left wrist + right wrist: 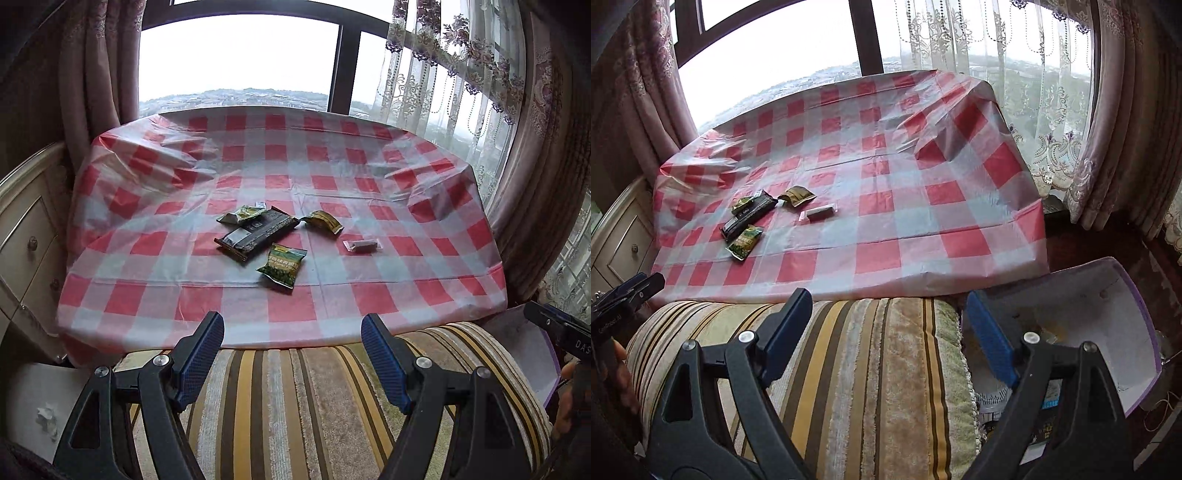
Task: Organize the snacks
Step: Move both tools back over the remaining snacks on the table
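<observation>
Only the right wrist view looks into the white box [1082, 317] with its purple rim at 4 o'clock, on the floor beside the striped plush cushion [849, 350]; the left wrist view catches just a corner of it at 4 o'clock, yet shows the snacks far larger. They lie loosely clustered on the glossy, creased red-and-white checked tablecloth [369, 295]: a crinkly green pea packet [282, 265] nearest, touching a long, flat dark wrapper [256, 232] at 11 o'clock of it, a small green sachet [242, 215] at the wrapper's far end, a gold pouch [324, 220] at 1 o'clock, and a clear-wrapped brown bar [362, 246] apart at 3 o'clock. The left gripper [291, 354] and right gripper [890, 339] hang released over the cushion, ribbed blue pads [201, 358] spread, nothing between.
</observation>
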Demonstrator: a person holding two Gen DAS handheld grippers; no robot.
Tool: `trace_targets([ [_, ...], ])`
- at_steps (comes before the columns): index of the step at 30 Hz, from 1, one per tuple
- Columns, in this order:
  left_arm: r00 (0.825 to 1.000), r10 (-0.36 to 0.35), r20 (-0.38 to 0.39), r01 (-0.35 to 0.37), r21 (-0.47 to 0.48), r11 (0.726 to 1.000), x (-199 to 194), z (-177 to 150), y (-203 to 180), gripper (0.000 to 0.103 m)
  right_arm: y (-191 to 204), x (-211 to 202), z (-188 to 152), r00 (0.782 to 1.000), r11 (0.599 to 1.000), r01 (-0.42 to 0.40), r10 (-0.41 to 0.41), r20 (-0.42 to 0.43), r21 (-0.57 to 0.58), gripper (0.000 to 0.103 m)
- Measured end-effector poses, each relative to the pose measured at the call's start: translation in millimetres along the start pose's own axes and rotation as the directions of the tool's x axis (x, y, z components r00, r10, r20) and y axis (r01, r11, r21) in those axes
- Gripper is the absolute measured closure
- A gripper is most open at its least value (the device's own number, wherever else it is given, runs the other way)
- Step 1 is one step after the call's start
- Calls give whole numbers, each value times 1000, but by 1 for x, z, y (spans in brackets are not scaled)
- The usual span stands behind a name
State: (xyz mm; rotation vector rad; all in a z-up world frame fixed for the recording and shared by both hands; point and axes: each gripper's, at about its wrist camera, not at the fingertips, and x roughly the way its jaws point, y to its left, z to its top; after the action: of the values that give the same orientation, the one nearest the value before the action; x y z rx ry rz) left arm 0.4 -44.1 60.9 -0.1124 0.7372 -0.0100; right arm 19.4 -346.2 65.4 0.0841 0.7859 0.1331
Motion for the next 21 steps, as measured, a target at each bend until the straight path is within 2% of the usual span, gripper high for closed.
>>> trace_targets([
  [5, 1000, 3, -14, -4, -36, 999, 5, -4, 14, 25, 19, 13, -2, 999, 997, 20, -22, -43, -69, 16],
  [10, 998, 17, -62, -21, -65, 998, 16, -7, 22, 25, 31, 25, -4, 996, 994, 18, -27, -83, -112, 16],
  [21, 988, 31, -149, -40, -54, 998, 46, -3, 26, 25, 49, 58, 6, 984, 989, -8, -19, -176, -148, 16],
])
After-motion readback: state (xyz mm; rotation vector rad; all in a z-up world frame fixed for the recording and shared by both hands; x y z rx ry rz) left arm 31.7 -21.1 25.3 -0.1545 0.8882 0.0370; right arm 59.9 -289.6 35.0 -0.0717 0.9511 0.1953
